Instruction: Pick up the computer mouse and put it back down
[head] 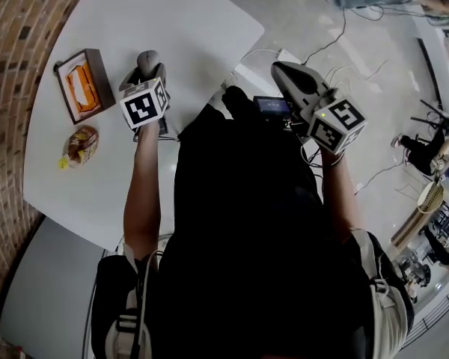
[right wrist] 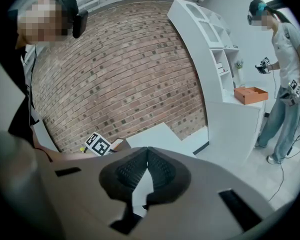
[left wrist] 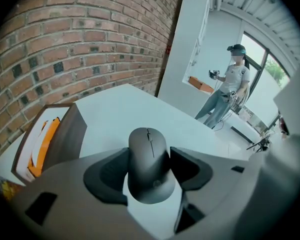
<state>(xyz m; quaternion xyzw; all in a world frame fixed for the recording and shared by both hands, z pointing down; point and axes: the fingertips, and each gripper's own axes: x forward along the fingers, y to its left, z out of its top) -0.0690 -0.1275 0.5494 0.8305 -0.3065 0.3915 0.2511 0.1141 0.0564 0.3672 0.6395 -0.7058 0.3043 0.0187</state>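
The computer mouse (left wrist: 148, 176) is a smooth, matte, dark grey oval with a thin scroll-wheel slit at its far end and a faint round logo near its rear. It sits lengthwise between the left gripper's (left wrist: 149, 154) jaws, clamped by its sides above the white surface (left wrist: 120, 109). The right gripper (right wrist: 147, 151) is empty, its jaws together.

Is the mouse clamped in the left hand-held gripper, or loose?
Clamped: the dark pads of the left hand-held gripper press both sides of the computer mouse between them.
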